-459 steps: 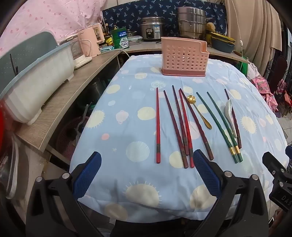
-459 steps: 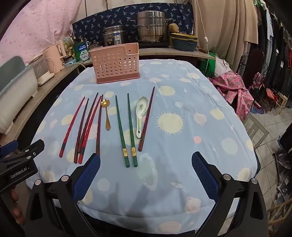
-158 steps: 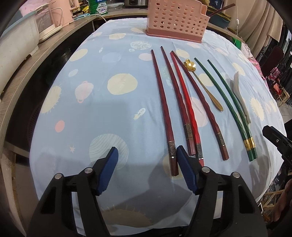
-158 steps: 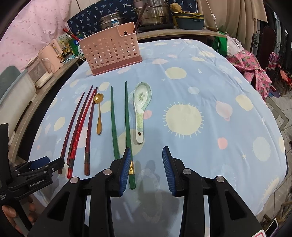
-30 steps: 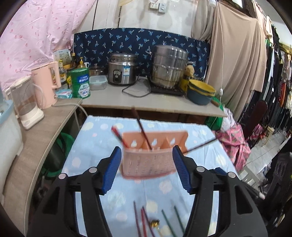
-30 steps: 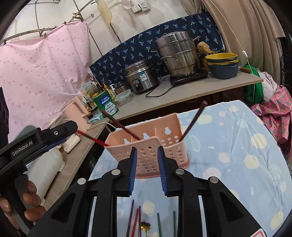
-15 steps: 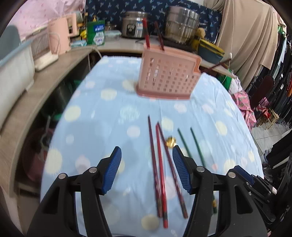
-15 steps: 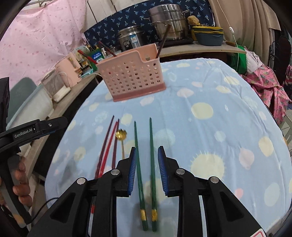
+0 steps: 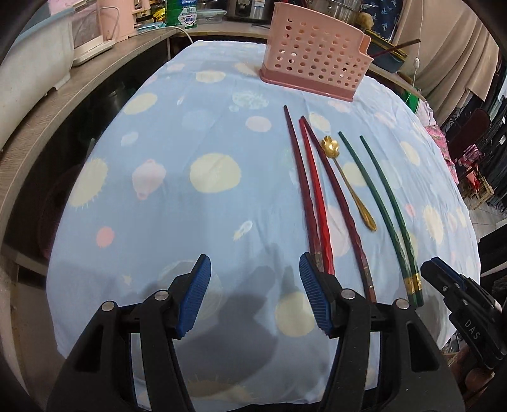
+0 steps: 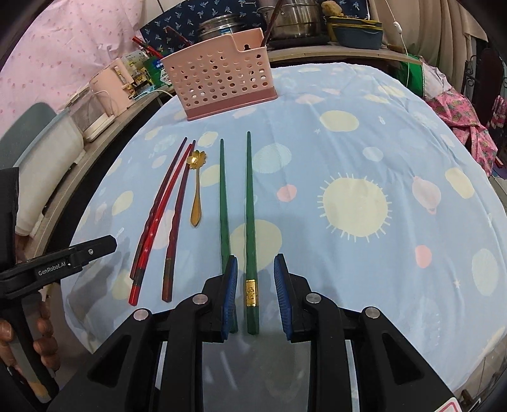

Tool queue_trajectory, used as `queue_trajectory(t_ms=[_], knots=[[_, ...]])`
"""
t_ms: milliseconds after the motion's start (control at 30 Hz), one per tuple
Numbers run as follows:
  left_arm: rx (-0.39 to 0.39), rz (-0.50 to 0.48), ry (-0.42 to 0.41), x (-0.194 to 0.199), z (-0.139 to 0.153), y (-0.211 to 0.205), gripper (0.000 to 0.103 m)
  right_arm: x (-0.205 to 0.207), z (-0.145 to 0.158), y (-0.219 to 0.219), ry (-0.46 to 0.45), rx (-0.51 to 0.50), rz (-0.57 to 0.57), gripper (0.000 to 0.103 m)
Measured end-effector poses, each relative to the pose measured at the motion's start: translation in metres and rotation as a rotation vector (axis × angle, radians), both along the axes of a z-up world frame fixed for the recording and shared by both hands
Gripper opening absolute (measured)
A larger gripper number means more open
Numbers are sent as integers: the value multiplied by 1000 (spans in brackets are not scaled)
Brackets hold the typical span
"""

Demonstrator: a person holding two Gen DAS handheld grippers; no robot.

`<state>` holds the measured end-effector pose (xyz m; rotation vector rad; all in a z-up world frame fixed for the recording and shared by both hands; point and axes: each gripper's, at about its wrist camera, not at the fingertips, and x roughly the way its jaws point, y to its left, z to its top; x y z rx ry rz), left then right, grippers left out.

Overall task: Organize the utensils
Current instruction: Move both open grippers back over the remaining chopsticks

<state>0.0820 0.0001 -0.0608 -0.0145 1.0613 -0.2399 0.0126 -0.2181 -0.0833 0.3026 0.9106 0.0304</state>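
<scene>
My right gripper (image 10: 255,293) sits low over the near edge of the tablecloth (image 10: 348,152), its blue pads (image 10: 282,291) parted narrowly with the thick, gold-banded end of one green chopstick (image 10: 250,222) lying between them; neither pad visibly touches it. The second green chopstick (image 10: 224,206) runs just outside my right gripper's left pad, its near end hidden behind that pad. My left gripper (image 9: 253,294) hovers over bare cloth with its pads (image 9: 193,294) held wide and nothing between them; its right pad overlaps the near ends of the red chopsticks (image 9: 313,196) in the left wrist view. There are three of these, dark and bright red, lying side by side and partly crossing. Between the red and green sets lies the gold spoon (image 9: 347,183), flower-shaped bowl pointing away from me. Farther off, at the far side of the table, the pink perforated utensil holder (image 10: 221,82) stands upright with several chopsticks (image 10: 272,19) leaning out of it. Beyond it, steel pots (image 10: 298,16) stand on a counter.
</scene>
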Motion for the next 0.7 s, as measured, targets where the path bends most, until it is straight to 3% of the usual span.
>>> queue_trajectory(t_ms=[400, 700], knots=[[6, -42, -14, -5, -2, -13, 55, 0, -10, 5, 23, -26, 5, 24], [9, -64, -9, -4, -4, -20, 55, 0, -14, 2, 32, -26, 1, 19]])
